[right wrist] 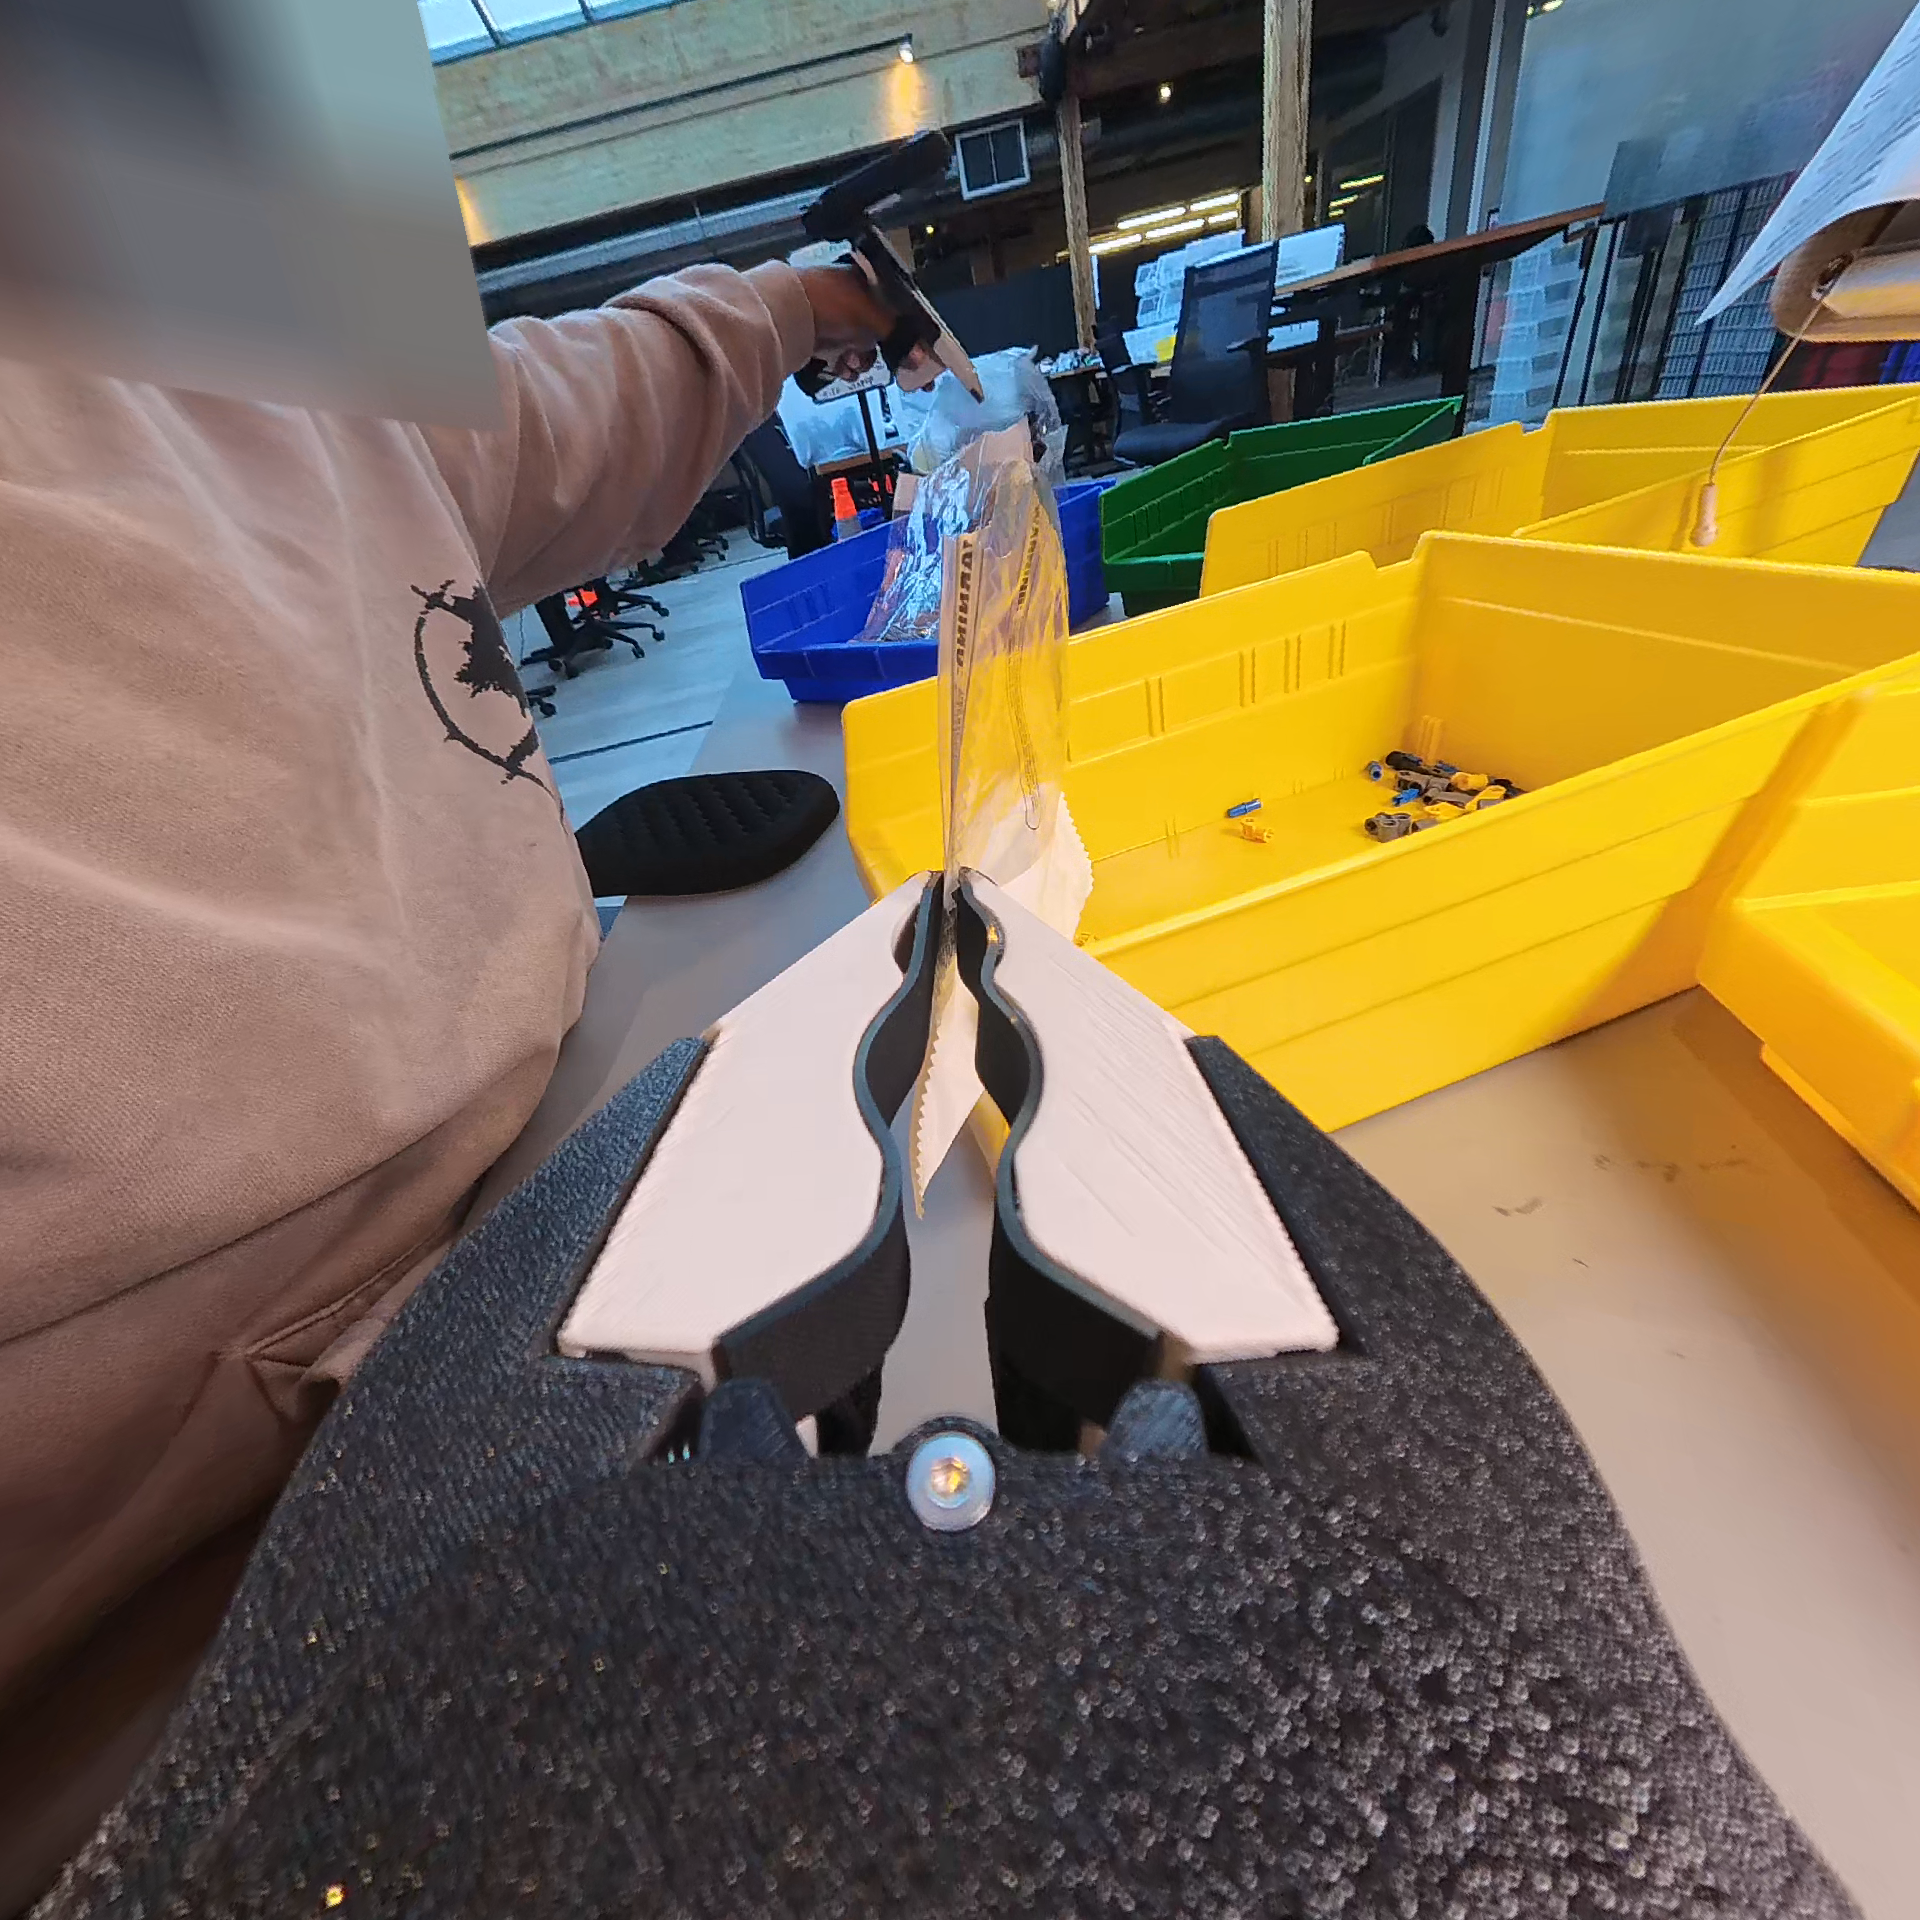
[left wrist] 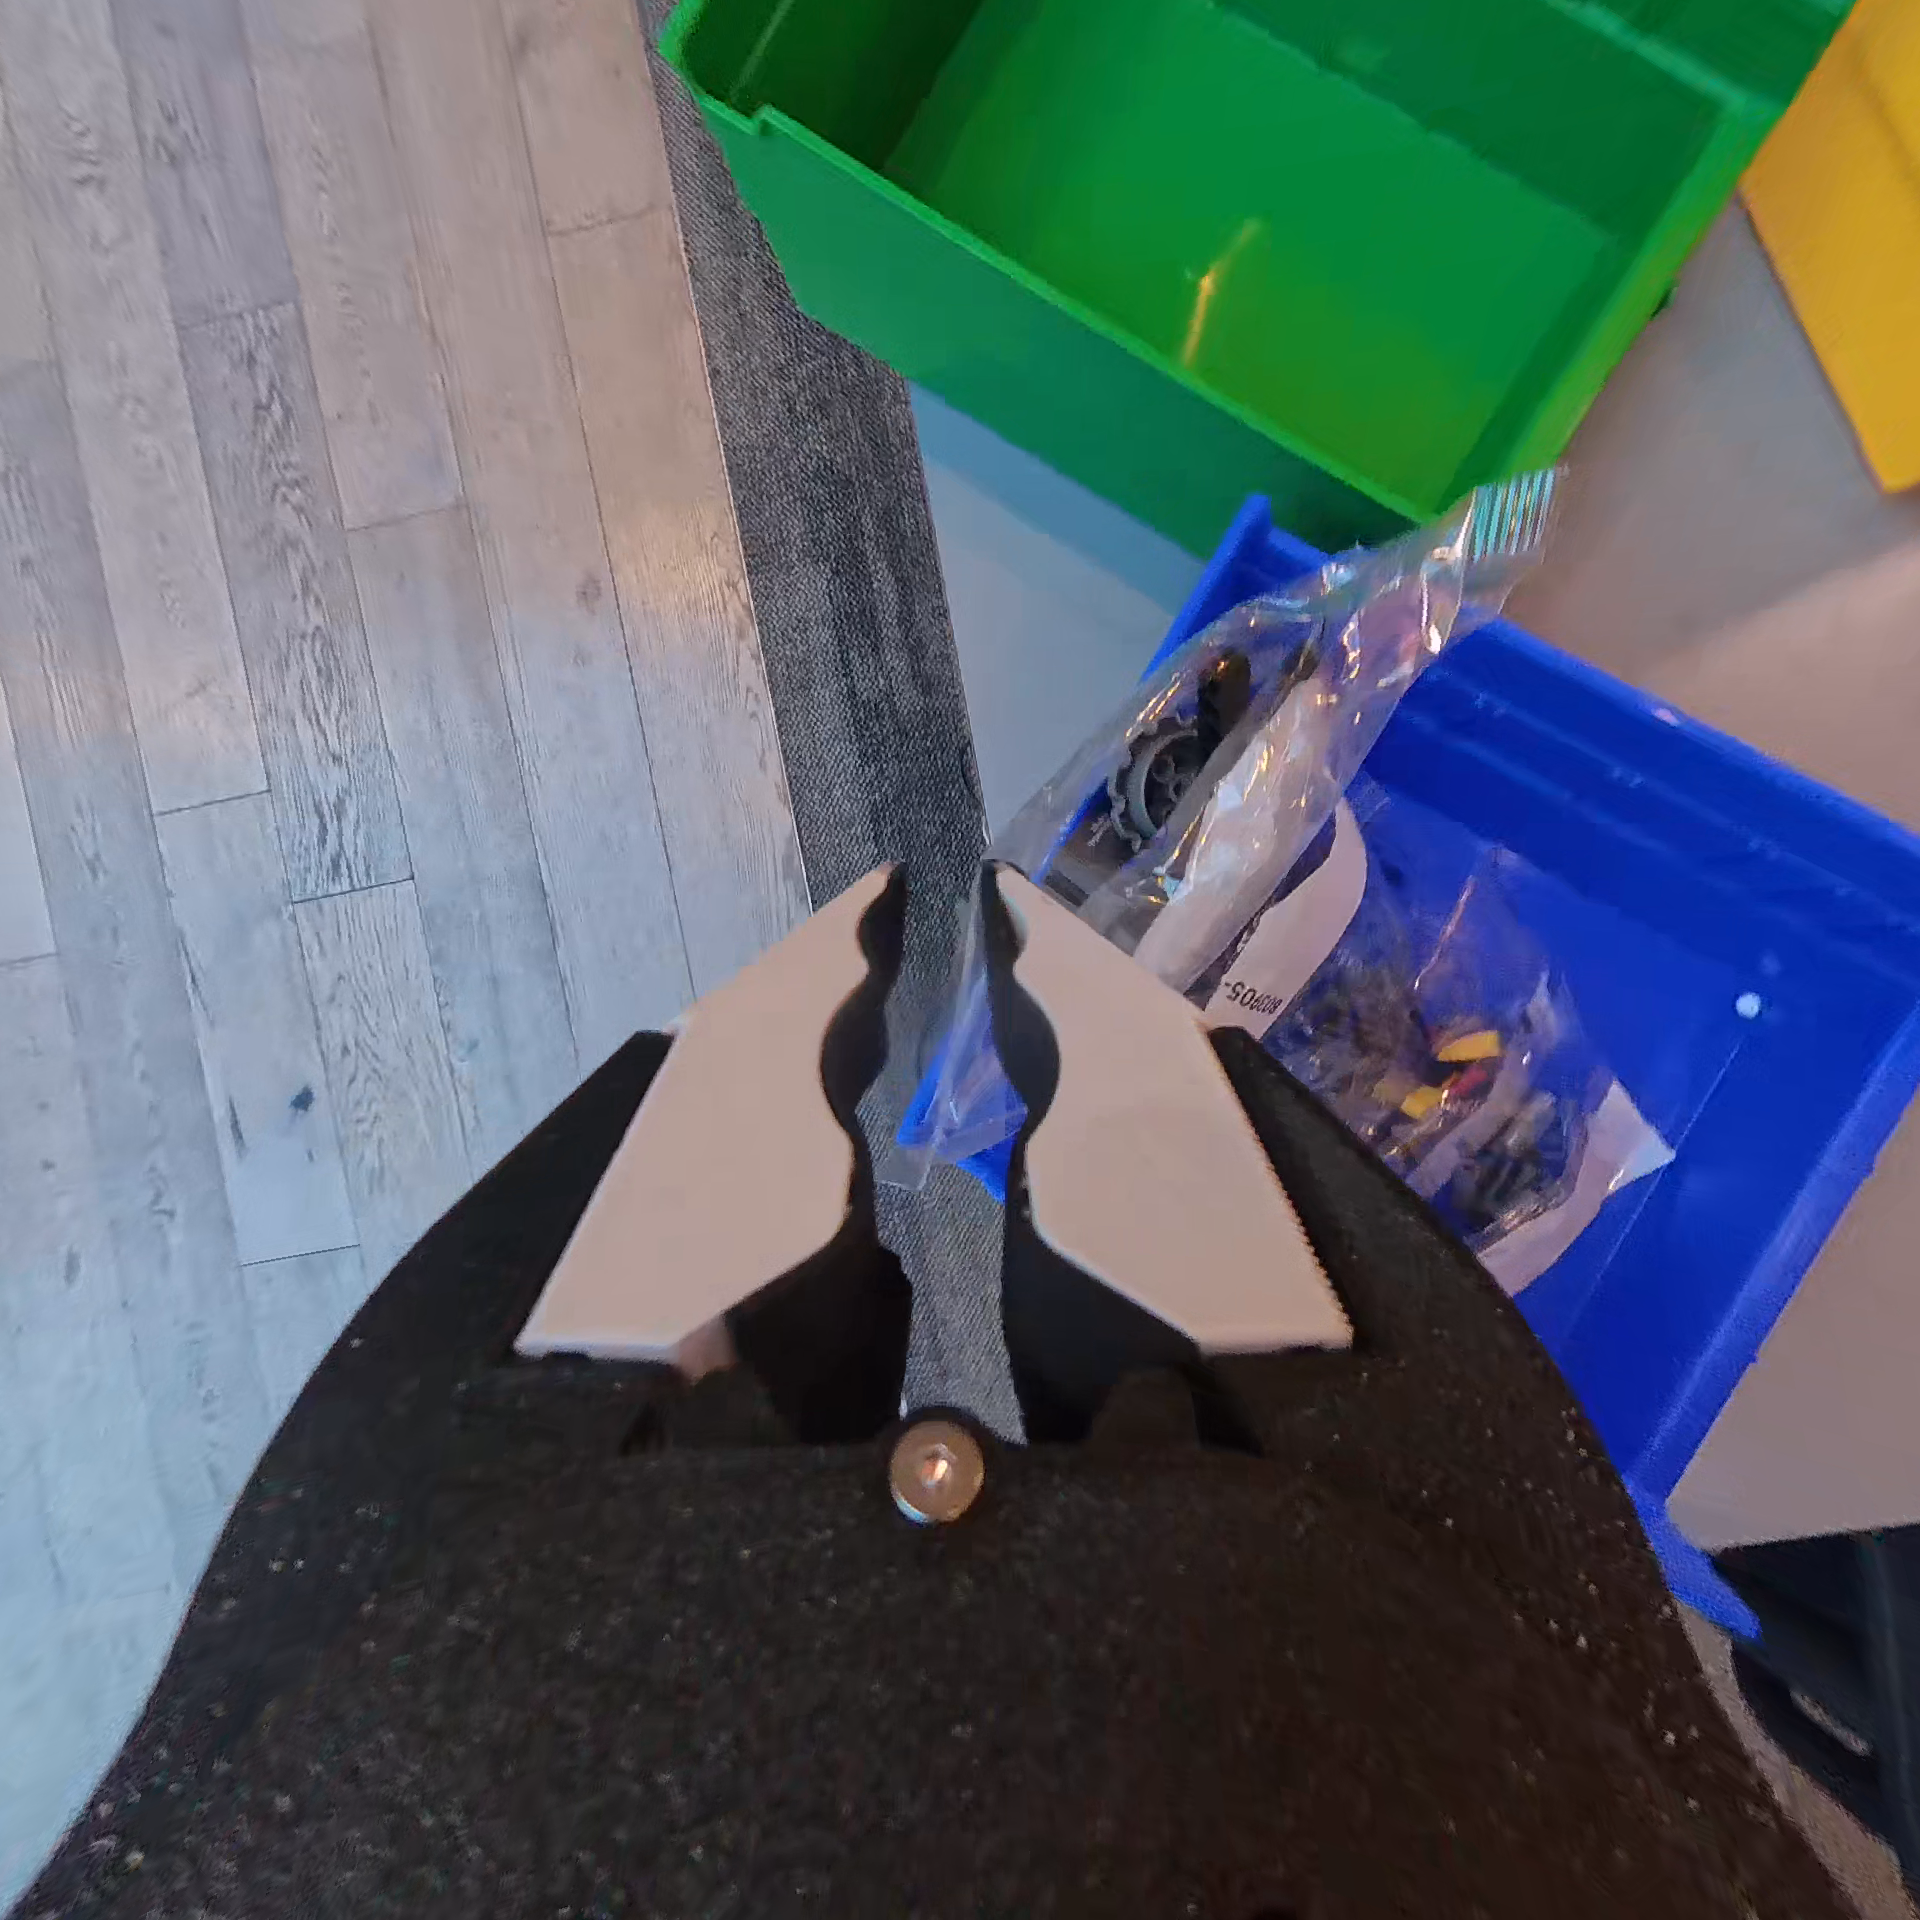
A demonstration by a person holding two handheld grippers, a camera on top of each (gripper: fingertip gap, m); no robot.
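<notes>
My left gripper point(left wrist: 943, 878) is shut on the corner of a clear plastic bag point(left wrist: 1226, 769) holding dark gear-like parts and a white label. The bag hangs above a blue bin point(left wrist: 1662, 831) where another bag of small parts point(left wrist: 1455, 1060) lies. My right gripper point(right wrist: 951, 883) is shut on an empty clear bag point(right wrist: 1003, 707) with a white serrated edge, which stands up from the tips at the near wall of a yellow bin point(right wrist: 1299, 935). Loose small parts point(right wrist: 1434, 800) lie in that bin. The left gripper point(right wrist: 961, 379) also shows far off in the right wrist view, raised over the blue bin point(right wrist: 821, 644).
An empty green bin point(left wrist: 1247, 260) stands beyond the blue one, with a yellow bin point(left wrist: 1860, 312) to its right. More yellow bins point(right wrist: 1818, 987) line the right side of the grey table point(right wrist: 1558, 1299). A black pad point(right wrist: 707, 831) lies near the person's sleeve point(right wrist: 623, 416). Wood floor point(left wrist: 312, 623) lies past the table's left edge. Spacing between my two grippers at the tips: around 80 cm.
</notes>
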